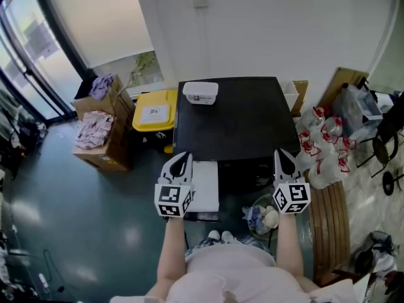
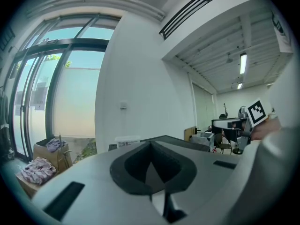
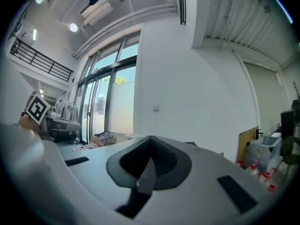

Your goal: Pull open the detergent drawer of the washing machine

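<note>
From the head view I look down on a black washing machine (image 1: 240,118). A white detergent drawer (image 1: 205,188) sticks out of its front at the left, pulled out toward me. My left gripper (image 1: 183,160) is shut and empty, level, just left of the drawer and beside its edge. My right gripper (image 1: 282,156) is also shut and empty, at the machine's front right corner, away from the drawer. In the left gripper view the closed jaws (image 2: 152,165) point over the machine's top at the white wall. The right gripper view shows its closed jaws (image 3: 150,161) with nothing between them.
A white lidded tub (image 1: 201,92) stands on the machine's top at the back. A yellow bin (image 1: 154,111) and cardboard boxes with cloths (image 1: 101,131) are on the left. Plastic bags (image 1: 319,153) and a wooden bench (image 1: 328,226) are on the right. A basket with laundry (image 1: 262,216) sits by my feet.
</note>
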Available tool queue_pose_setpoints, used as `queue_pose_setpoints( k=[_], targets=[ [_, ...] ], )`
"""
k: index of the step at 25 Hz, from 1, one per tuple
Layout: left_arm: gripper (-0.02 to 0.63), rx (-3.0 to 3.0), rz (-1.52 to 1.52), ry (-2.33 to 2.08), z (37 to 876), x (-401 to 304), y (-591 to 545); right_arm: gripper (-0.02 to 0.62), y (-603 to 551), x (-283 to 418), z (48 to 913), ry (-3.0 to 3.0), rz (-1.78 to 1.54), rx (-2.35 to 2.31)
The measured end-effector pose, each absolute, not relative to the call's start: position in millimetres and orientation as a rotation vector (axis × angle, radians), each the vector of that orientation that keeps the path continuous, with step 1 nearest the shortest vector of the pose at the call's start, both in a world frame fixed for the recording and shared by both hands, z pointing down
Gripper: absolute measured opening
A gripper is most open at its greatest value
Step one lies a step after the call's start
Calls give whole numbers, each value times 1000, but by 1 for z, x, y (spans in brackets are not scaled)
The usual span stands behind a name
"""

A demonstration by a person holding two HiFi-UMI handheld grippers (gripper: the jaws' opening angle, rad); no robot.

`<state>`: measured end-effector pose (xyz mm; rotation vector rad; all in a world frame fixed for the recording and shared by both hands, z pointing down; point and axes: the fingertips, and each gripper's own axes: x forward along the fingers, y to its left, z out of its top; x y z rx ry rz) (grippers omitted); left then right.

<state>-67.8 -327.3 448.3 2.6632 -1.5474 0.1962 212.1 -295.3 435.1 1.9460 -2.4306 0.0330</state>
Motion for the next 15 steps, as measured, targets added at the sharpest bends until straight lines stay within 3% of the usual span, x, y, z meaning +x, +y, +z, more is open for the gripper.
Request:
queue_pose_setpoints(
  k=[15],
  targets=[
    [26, 2668, 210, -1534, 453, -65, -334, 14, -304, 209, 443, -2439, 52, 1919]
  ],
)
